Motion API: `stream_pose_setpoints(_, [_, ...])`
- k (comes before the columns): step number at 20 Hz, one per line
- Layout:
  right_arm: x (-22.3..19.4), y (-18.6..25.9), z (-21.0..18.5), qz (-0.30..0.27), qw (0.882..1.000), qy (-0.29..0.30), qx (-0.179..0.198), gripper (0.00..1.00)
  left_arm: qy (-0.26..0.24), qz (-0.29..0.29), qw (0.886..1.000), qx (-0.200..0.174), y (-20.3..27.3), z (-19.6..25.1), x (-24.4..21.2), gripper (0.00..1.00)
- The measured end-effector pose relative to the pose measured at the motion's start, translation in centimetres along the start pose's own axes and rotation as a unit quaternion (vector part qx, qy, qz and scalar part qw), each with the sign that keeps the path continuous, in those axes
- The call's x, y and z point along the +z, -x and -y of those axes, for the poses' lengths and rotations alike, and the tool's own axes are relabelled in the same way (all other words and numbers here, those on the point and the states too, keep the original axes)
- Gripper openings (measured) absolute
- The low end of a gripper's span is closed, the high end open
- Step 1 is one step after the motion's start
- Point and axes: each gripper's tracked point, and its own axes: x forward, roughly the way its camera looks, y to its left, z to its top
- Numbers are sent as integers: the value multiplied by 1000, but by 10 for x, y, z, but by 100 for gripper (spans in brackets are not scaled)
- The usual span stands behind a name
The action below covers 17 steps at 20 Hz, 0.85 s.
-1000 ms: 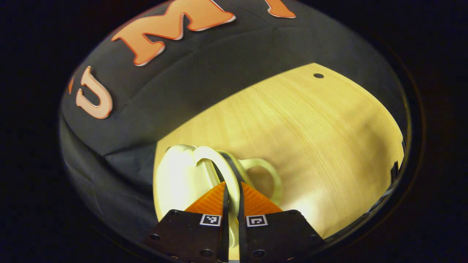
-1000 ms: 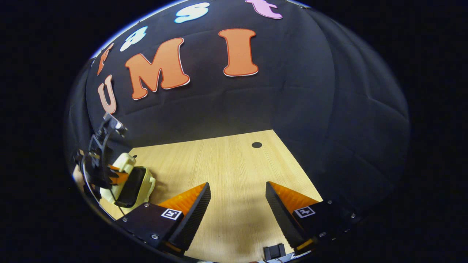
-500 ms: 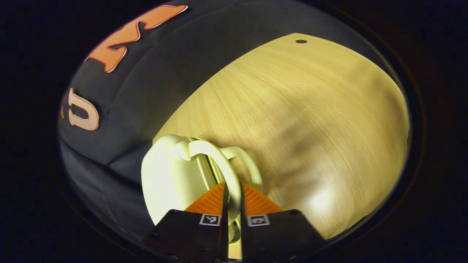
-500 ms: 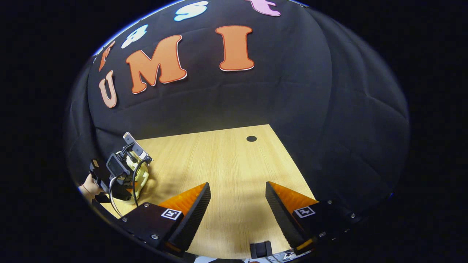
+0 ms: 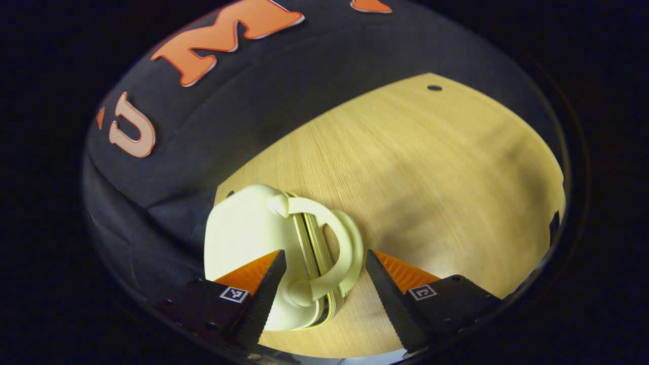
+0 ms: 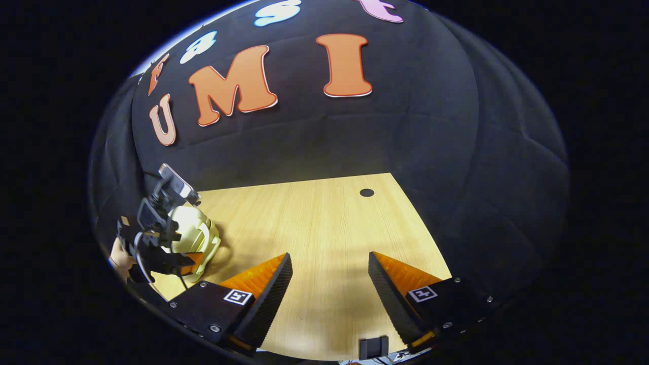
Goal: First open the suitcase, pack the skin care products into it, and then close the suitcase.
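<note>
Closed suitcase [image 5: 243, 243] seen on table [image 5: 431, 167], between spread jaws of left gripper [image 5: 324, 274], ungripped. Right gripper [image 6: 329, 274] held wide open, empty.

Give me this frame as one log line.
left tool: open, straddling handle | suitcase: closed, on table | right tool: open, idle

Both views are fisheye images with strong barrel distortion: straight edges of the wooden table [image 6: 324, 228] bow toward the rim, and brightness falls off at the periphery. In the left gripper view, overhead light overexposes the pale suitcase [image 5: 243, 238], leaves a glare patch on the table at lower right, and casts soft shadows at right. The right gripper view is evenly lit and sharp, with soft shadow beside the suitcase at lower left.
</note>
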Motion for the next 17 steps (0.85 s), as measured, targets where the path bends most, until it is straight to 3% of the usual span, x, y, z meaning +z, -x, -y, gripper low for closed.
stream_pose_setpoints(3, [21,8,-28,30,999,-7,12,96,55,104,993,-2,51,-30,45,98])
stream_pose_setpoints(7, [57,22,-50,108,994,15,-4,96,133,246,959,-40,127,-61,95,98])
stream_pose_setpoints(12, [85,45,-83,187,982,41,-3,96,211,336,918,-19,184,-99,88,98])
stream_pose_setpoints(14, [86,51,-94,199,979,45,5,100,231,350,908,-18,194,-109,80,98])
stream_pose_setpoints(15, [87,53,-99,204,978,46,8,95,243,351,904,-16,198,-118,75,98])
stream_pose_setpoints(17, [86,55,-106,213,975,52,11,95,270,359,894,-5,206,-136,66,98])
